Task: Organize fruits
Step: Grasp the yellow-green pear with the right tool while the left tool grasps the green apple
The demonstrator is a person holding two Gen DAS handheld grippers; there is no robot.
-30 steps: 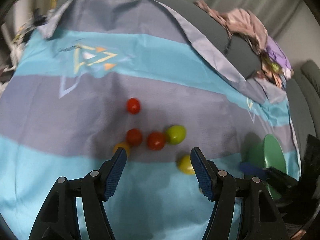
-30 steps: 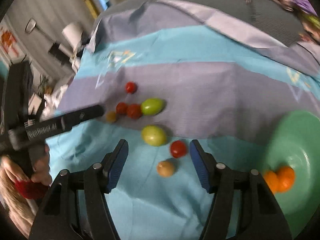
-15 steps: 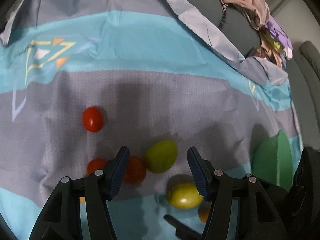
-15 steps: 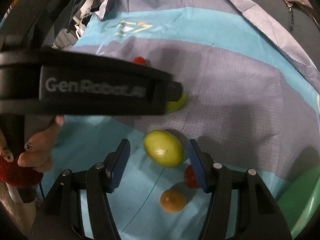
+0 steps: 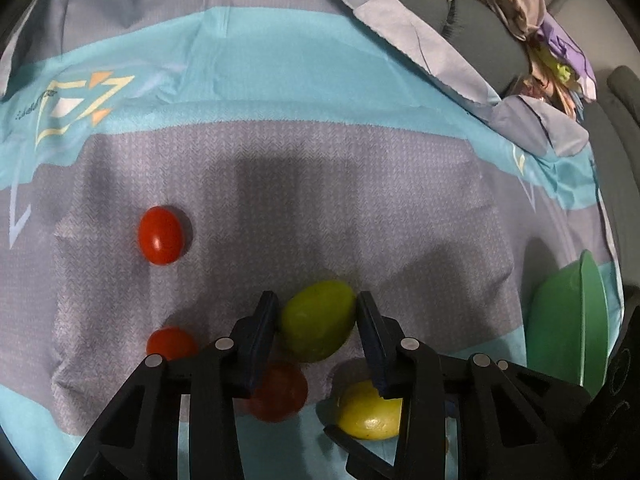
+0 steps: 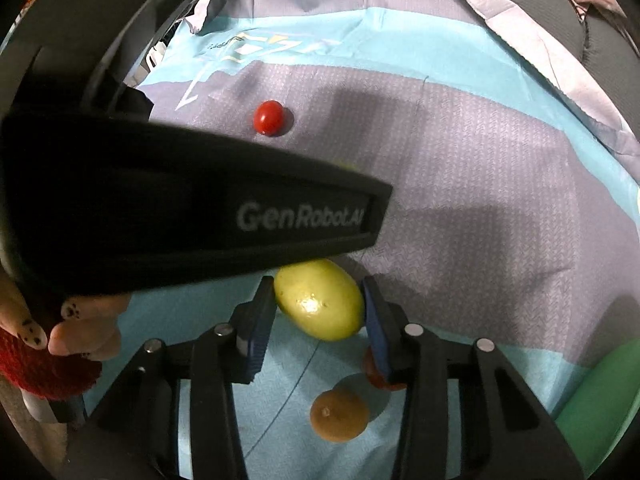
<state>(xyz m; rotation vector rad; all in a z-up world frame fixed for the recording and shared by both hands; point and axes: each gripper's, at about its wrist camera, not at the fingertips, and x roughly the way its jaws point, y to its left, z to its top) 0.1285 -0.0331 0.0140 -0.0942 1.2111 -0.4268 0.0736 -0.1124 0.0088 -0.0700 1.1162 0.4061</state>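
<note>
L gripper (image 5: pixel 317 316) was closed down on the green fruit (image 5: pixel 318 320); both blue pads touched its sides, fruit sat on the grey band of the cloth (image 5: pixel 360 184). R gripper (image 6: pixel 318 304) was likewise narrowed onto the yellow-green fruit (image 6: pixel 320 300); pads touching L and R flanks, fruit at the grey/teal border of the cloth. Can't tell if either fruit was off the cloth.

L wrist view: one red tomato (image 5: pixel 161 235) far-left on grey band, well apart from the rest; second red tomato (image 5: pixel 172 342) just left of L finger; third red one (image 5: pixel 280 392) under the fingers, partly hidden; green plate (image 5: pixel 568 320) at right edge, seen edge-on; clothes pile (image 5: pixel 532 12) top right.

R wrist view: L gripper body w/ "GenRobot.AI" label (image 6: pixel 300 216) crossed the frame; small brown fruit (image 6: pixel 339 414) near, below the fingers; red tomato (image 6: pixel 380 372) mostly hidden behind R finger; person's hand (image 6: pixel 60 320) at left.
</note>
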